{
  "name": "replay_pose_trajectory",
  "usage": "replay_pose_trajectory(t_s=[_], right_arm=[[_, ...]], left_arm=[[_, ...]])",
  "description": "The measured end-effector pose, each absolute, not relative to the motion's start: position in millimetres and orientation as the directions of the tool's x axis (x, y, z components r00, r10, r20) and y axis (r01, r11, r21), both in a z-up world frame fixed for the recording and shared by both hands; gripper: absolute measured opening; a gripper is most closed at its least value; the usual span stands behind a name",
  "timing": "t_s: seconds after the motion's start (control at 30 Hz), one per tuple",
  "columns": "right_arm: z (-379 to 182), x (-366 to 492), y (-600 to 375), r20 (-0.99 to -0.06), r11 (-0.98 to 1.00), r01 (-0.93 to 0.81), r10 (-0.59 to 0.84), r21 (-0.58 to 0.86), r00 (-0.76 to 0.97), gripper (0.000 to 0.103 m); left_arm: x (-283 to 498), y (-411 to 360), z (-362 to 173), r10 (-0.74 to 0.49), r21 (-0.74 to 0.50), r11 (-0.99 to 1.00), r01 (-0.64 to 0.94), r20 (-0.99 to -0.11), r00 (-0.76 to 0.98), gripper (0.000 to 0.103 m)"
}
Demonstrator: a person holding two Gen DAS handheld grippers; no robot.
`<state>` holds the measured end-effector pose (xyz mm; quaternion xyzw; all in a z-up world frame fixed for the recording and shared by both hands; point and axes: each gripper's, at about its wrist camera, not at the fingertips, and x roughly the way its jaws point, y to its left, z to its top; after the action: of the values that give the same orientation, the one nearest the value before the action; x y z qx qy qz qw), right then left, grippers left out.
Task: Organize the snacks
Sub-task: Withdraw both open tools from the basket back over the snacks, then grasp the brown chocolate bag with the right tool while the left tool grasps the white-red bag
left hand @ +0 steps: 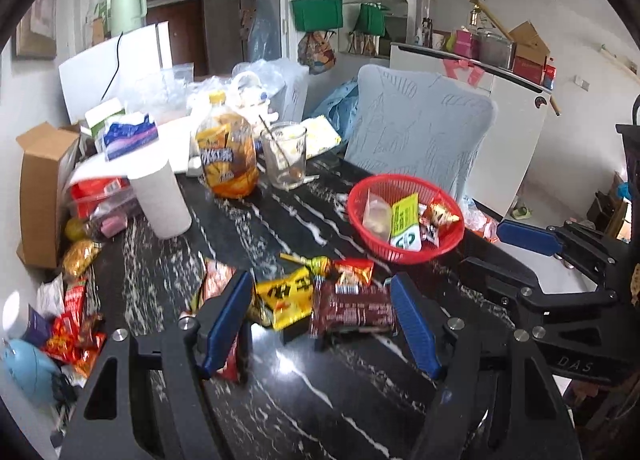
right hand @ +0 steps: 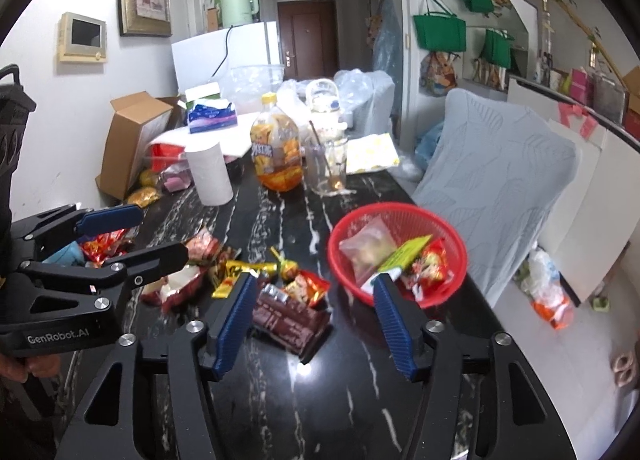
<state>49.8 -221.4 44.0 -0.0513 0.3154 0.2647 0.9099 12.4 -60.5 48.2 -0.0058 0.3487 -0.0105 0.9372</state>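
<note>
Table (right hand: 360, 400): black marble-pattern top, bearing the landmark and all snacks; far end crowded with a juice bottle (right hand: 277, 155), a paper roll (right hand: 210, 173) and a glass (right hand: 326, 169).
Landmark: red basket (right hand: 348, 227), at the table's right edge, beside a grey-covered chair (right hand: 500, 187).
Done, inside the basket: a clear pouch (right hand: 366, 250), a green-and-white packet (right hand: 404, 256) and small red wrappers (right hand: 430, 264); estimated at a handful of items, so roughly a third of the visible snacks.
Left, nearest the basket: brown chocolate pack (left hand: 352, 310), flat on the table just left of the basket's near rim; a red-orange snack bag (right hand: 306, 288) against its far edge.
Left, further from the basket: yellow packet (left hand: 286, 298), a lollipop (left hand: 316, 264) and a red pack (left hand: 218, 280), in a loose cluster to the left of the brown pack.
Left, farthest from the basket: a heap of red wrappers (left hand: 74, 336) and a gold bag (left hand: 80, 258) at the table's opposite edge.
Left gripper (left hand: 322, 324): spread, nothing pinched; yellow packet and brown pack framed between the fingers, pads clear of both.
Right gripper (right hand: 314, 320): spread, empty; brown pack in the gap near the left finger, basket rim behind the right finger.
Judged stage: early to middle; most loose snacks not yet in the basket.
</note>
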Motion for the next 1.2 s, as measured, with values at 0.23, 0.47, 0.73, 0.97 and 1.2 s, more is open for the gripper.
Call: replay_pose_trajectory(t_s=[0.23,0.47,0.73,0.97,1.2], right_arm=[[22.8,43.3,-212.6,-0.639,0.848,-0.524,0.447,0.081,0.626,0.067],[-2.6,44.7,-198.4,-0.680,0.818,-0.563,0.480,0.119,0.554,0.067],[-25.0,47.7,-166.7,-0.708,0.771,-0.619,0.522,0.153,0.475,0.067],[-37.5,54.6,-140.5,-0.719,0.728,-0.664,0.552,0.169,0.422,0.067],[-43.2,70.1,-126.9,-0.725,0.717,-0.673,0.561,0.183,0.400,0.071]], left_arm=[[2.2,-47.8,25.1,0.013,-0.024,0.999,-0.040,-0.680,0.733,0.071],[1.0,-28.9,-0.6,-0.010,-0.072,0.996,-0.061,-0.722,0.691,0.071],[0.7,1.9,-18.8,0.044,-0.068,0.987,-0.145,-0.757,0.652,0.071],[6.6,28.2,-28.2,0.079,-0.068,0.976,-0.206,-0.775,0.627,0.071],[27.4,42.4,-42.6,0.050,-0.106,0.969,-0.223,-0.801,0.596,0.071]])
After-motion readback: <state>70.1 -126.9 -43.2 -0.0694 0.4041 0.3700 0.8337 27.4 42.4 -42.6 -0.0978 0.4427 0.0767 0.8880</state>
